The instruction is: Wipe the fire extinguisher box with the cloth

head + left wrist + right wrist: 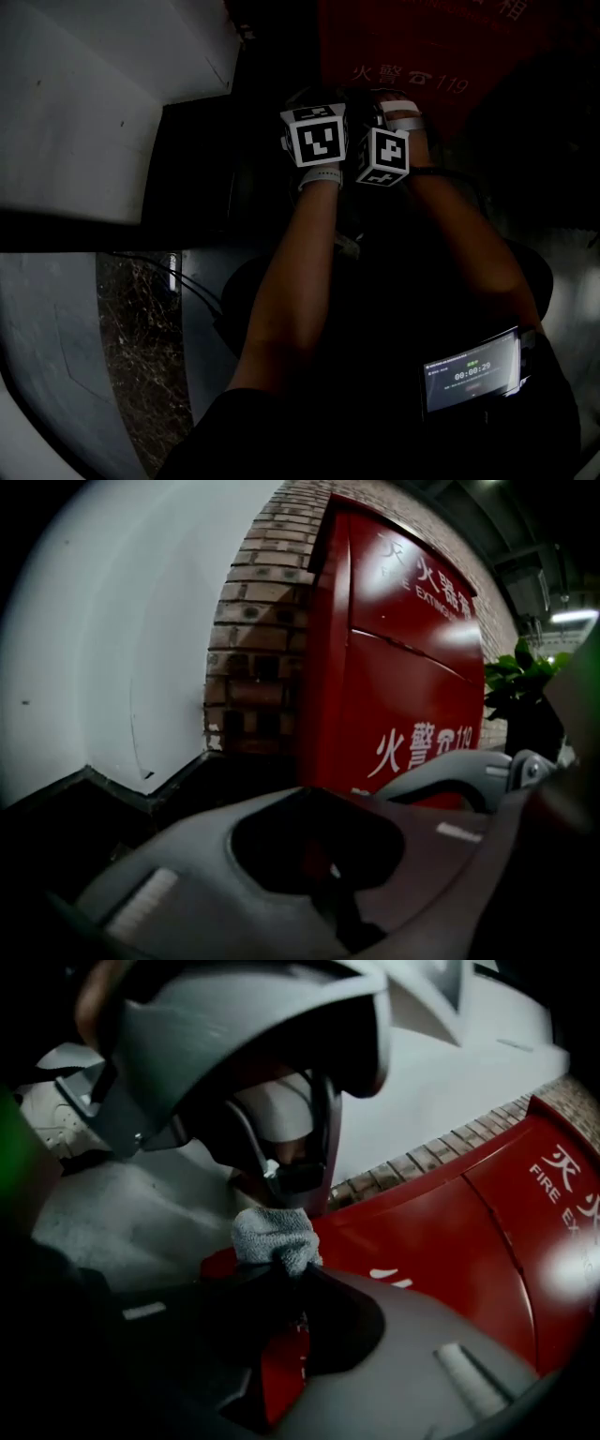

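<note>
right gripper (284, 1277) jaws pinching grey cloth (272, 1235) near red box (441, 1232), left gripper (333, 874) jaws closed

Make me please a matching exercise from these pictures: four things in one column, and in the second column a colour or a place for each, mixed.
1 cloth
2 fire extinguisher box
3 plant
4 brick wall

a red, white lettering
b green
c grey, pinched by the right gripper
d brown, beside the box

Pairs: 1-c; 2-a; 3-b; 4-d
</note>
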